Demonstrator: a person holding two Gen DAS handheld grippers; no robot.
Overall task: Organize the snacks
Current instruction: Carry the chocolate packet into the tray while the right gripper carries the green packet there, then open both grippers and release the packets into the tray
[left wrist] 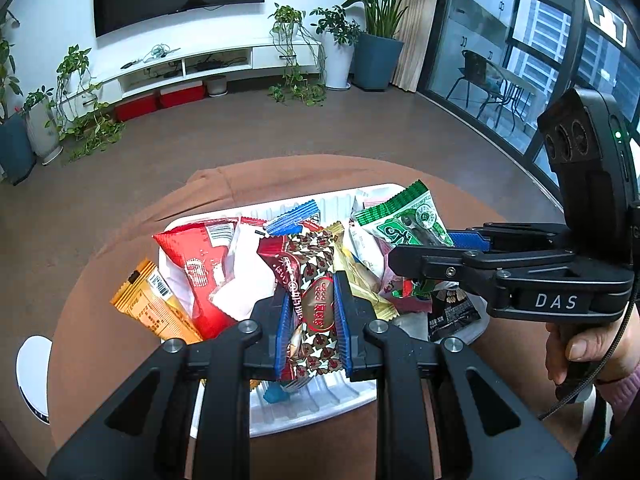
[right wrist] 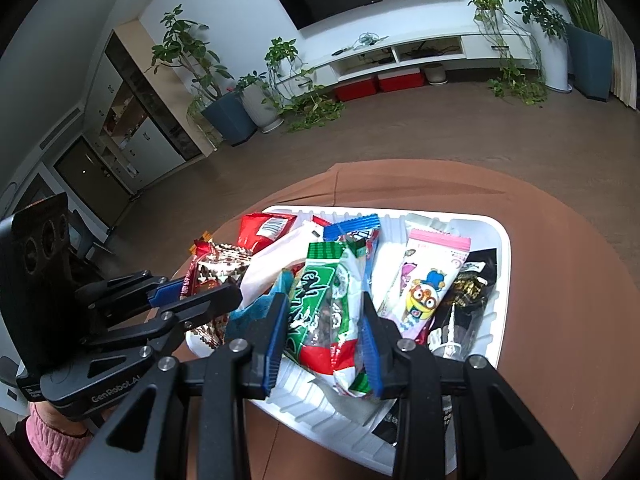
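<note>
Snacks: a mixed heap in the white tray [right wrist: 502,280] at lower centre of both views, on the brown-clothed table [right wrist: 560,280]. My left gripper [left wrist: 311,312] is clamped on the brown patterned packet [left wrist: 316,300], my right gripper [right wrist: 326,332] on the green-and-red packet [right wrist: 324,308], both at mid-frame above the heap. Step in hand, I judge: sorting; next I must lift each packet clear without dragging its neighbours.

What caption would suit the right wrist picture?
Right gripper pinching a green snack packet above a white tray of mixed snacks.
</note>
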